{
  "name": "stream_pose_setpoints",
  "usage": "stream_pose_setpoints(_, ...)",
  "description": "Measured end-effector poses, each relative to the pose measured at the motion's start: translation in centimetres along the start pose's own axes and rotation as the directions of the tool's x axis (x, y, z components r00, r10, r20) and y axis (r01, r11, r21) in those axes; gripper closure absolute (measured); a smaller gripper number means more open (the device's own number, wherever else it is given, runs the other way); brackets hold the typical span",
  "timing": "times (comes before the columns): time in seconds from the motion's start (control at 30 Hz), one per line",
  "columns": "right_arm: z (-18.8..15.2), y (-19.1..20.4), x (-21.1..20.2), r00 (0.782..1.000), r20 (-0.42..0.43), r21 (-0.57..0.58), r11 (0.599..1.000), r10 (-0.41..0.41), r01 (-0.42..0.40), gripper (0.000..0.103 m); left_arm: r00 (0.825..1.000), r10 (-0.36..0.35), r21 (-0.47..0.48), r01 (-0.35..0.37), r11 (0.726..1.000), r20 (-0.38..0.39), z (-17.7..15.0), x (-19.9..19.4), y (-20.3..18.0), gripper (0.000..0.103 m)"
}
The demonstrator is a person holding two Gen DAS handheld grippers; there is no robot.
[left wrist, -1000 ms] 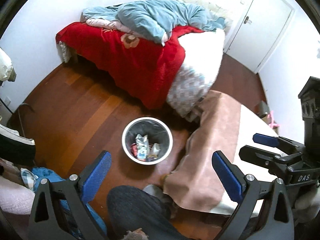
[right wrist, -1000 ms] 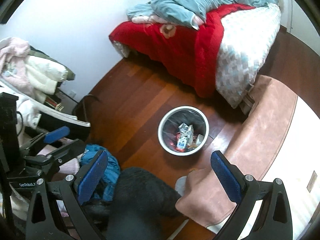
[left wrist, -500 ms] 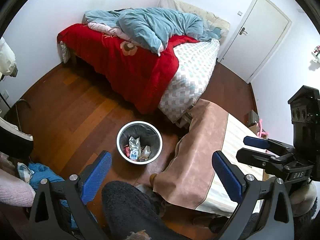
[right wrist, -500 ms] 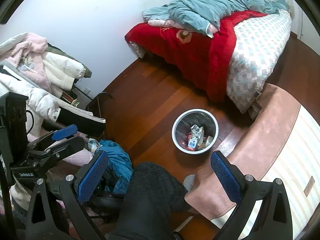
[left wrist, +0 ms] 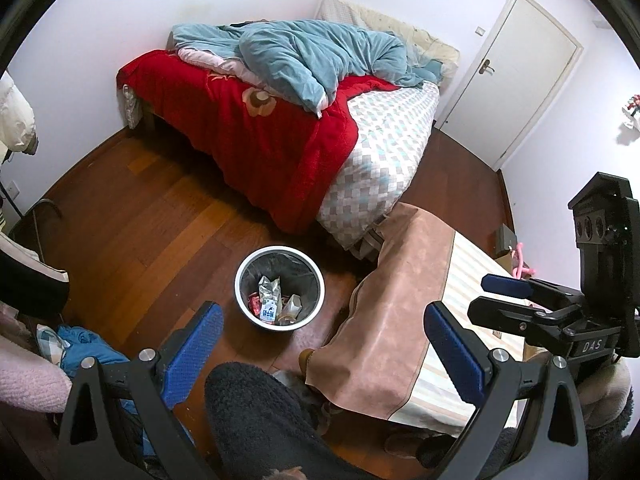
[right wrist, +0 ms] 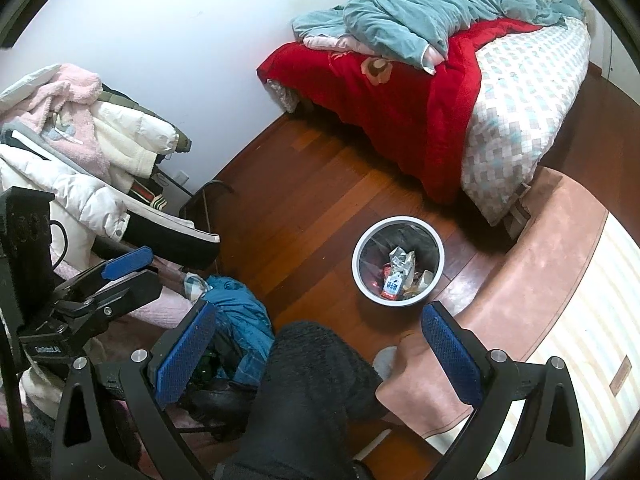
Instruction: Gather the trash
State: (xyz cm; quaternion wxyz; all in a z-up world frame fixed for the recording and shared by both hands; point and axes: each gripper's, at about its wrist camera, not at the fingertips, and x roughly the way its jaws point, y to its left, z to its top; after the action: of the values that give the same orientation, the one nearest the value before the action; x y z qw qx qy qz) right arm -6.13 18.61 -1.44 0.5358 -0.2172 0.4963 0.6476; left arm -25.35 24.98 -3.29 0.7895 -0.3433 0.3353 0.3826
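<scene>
A white-rimmed trash bin (left wrist: pixel 279 289) stands on the wooden floor and holds several wrappers and a small carton (left wrist: pixel 269 312). It also shows in the right wrist view (right wrist: pixel 398 266). My left gripper (left wrist: pixel 322 354) is open and empty, high above the floor, nearer to me than the bin. My right gripper (right wrist: pixel 320 354) is open and empty at a similar height. Each gripper shows in the other's view: the right one (left wrist: pixel 516 300) at the right, the left one (right wrist: pixel 120 276) at the left.
A bed (left wrist: pixel 304 120) with red and blue covers stands behind the bin. A table with a pink and striped cloth (left wrist: pixel 404 312) is to the right. Clothes (right wrist: pixel 80 152) are piled at the left. My dark-trousered knee (right wrist: pixel 316 380) is below. A closed door (left wrist: pixel 516 76) is at the back right.
Both grippers have risen and pulled back, so the bin looks smaller and farther and more of the room shows. Both stay open and empty.
</scene>
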Motion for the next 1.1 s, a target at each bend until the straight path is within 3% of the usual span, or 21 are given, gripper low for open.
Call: stream_pose_setpoints(1.1,0.26,0.61,-0.69,1.000,-0.016,-0.030,1.000,0.004,-0.005,0.000,1.000,-0.015,-0.006,0.015,1.000,-0.018,0.10,0.26,-0.01,0.000)
